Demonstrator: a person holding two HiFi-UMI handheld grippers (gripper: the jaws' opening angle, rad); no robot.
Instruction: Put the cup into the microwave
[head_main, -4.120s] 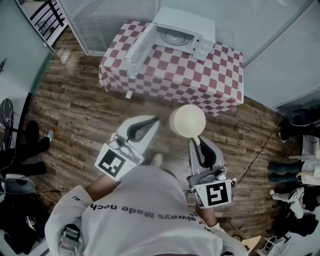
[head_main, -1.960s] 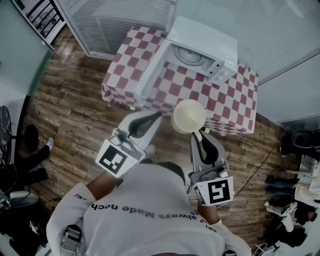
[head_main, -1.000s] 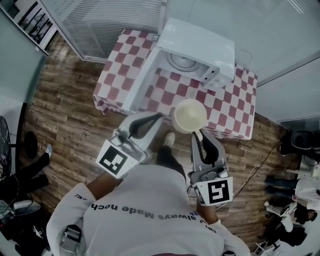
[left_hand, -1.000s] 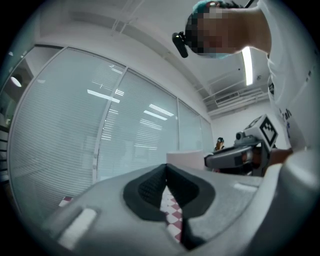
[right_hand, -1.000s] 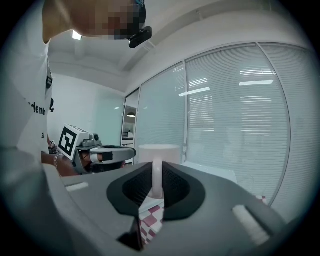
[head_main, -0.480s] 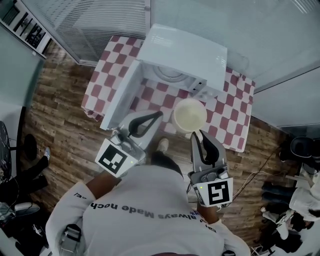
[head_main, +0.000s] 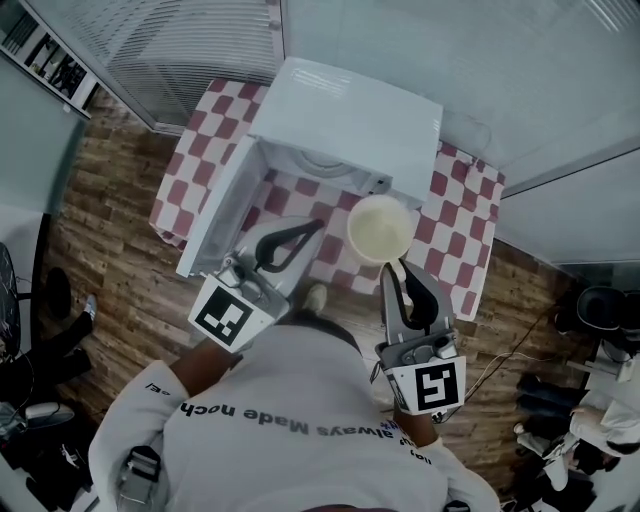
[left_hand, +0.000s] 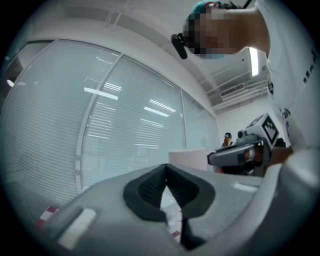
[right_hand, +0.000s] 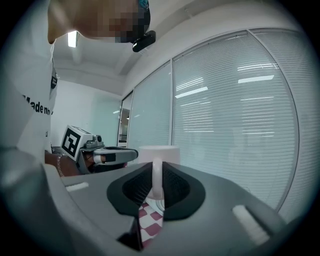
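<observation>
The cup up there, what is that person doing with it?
A person holds a gripper in each hand. The right gripper is shut on the handle of the white cup and holds it upright over the checkered table, just in front of the microwave. The microwave's door stands open. The left gripper is shut on nothing, beside the cup. The cup is not inside yet.

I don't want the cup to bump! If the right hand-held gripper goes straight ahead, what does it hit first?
The right hand-held gripper, carrying the cup, would probably meet the microwave first, around its control panel; depth is unclear.
</observation>
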